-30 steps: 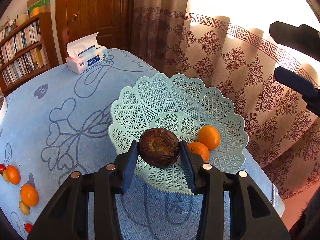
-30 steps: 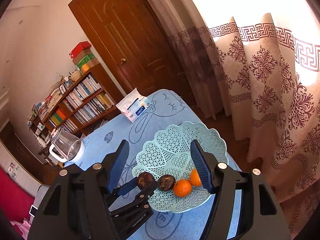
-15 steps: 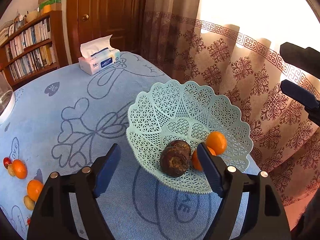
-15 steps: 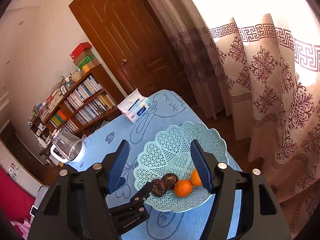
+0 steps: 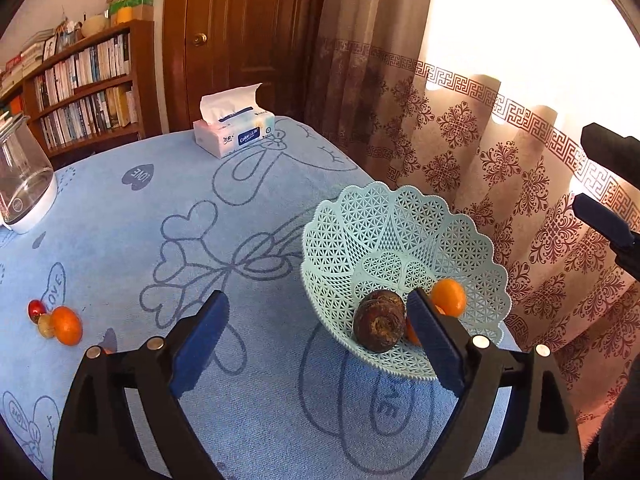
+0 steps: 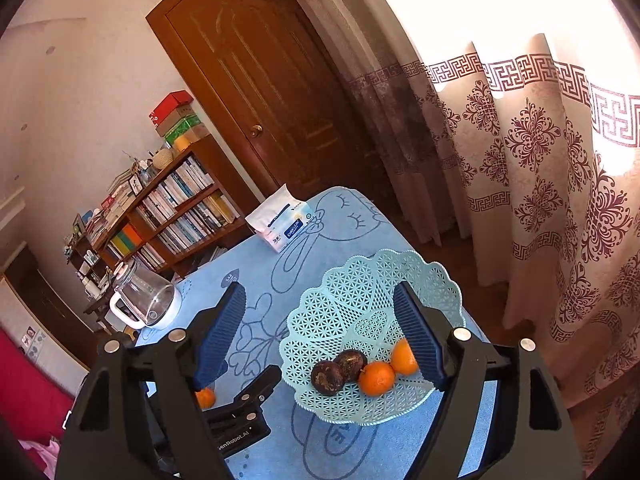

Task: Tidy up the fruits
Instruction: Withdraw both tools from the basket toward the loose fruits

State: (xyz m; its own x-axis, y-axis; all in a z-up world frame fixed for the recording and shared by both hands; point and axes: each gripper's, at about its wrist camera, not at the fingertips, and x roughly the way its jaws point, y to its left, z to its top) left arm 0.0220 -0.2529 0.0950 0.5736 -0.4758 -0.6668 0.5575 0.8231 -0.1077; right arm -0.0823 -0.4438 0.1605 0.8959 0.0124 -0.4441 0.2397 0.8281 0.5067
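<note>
Four fruits already in the basket (image 6: 360,304): two brown fruits (image 6: 327,377), two oranges (image 6: 376,378), ahead of both claws. Left claw (image 5: 316,336) and right claw (image 6: 320,334) just opened wide, nothing held. More oranges (image 5: 67,325) waiting on the tabletop (image 5: 160,208), far left of left claw.

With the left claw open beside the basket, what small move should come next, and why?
Probably swing the left claw, open and empty, toward the loose orange on the blue cloth. The basket already holds two dark fruits and two oranges.
</note>
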